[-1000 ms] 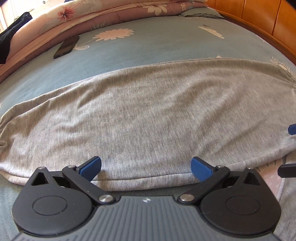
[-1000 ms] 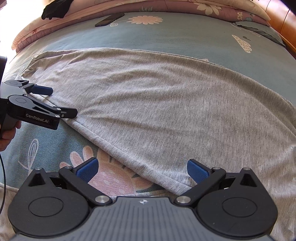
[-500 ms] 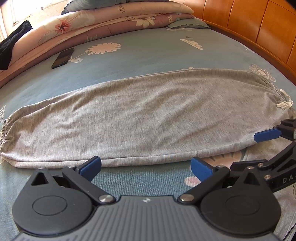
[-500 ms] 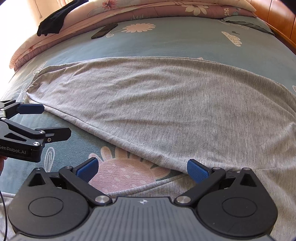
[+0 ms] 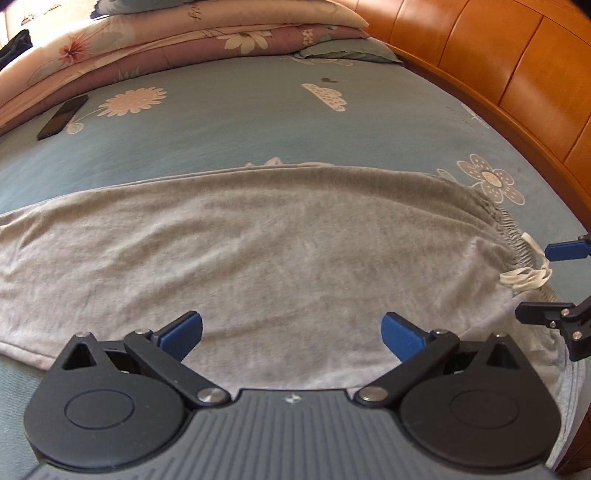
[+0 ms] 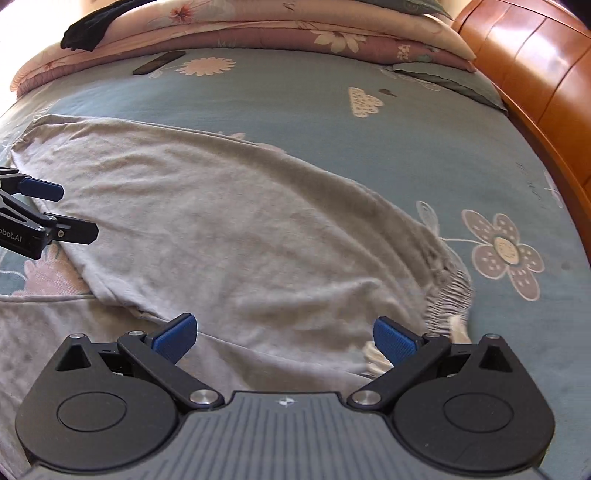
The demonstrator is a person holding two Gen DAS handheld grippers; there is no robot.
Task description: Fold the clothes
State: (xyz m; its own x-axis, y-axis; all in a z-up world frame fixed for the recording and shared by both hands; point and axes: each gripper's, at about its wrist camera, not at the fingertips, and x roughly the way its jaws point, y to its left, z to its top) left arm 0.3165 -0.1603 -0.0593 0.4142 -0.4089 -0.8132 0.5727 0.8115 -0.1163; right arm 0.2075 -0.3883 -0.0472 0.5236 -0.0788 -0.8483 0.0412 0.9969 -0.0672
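Grey sweatpants [image 5: 258, 251] lie flat across the blue flowered bed sheet, folded lengthwise; they also show in the right wrist view [image 6: 240, 236]. The elastic waistband [image 5: 513, 232] with a white drawstring [image 5: 524, 277] is at the right end. My left gripper [image 5: 291, 332] is open and empty, hovering over the near edge of the pants. My right gripper [image 6: 284, 338] is open and empty, just short of the waistband [image 6: 447, 291]. Each gripper shows at the edge of the other's view: the right gripper in the left wrist view [image 5: 557, 280], the left gripper in the right wrist view [image 6: 55, 210].
A black phone [image 5: 62, 116] lies on the sheet at the far left. Folded flowered quilts [image 5: 184, 40] are stacked along the far side. A dark garment [image 6: 92, 26] lies on the quilts. An orange wooden headboard [image 5: 517, 74] runs along the right.
Both grippers have shifted right toward the waistband end and moved closer over the pants. Both stayed open. The pants have not moved.
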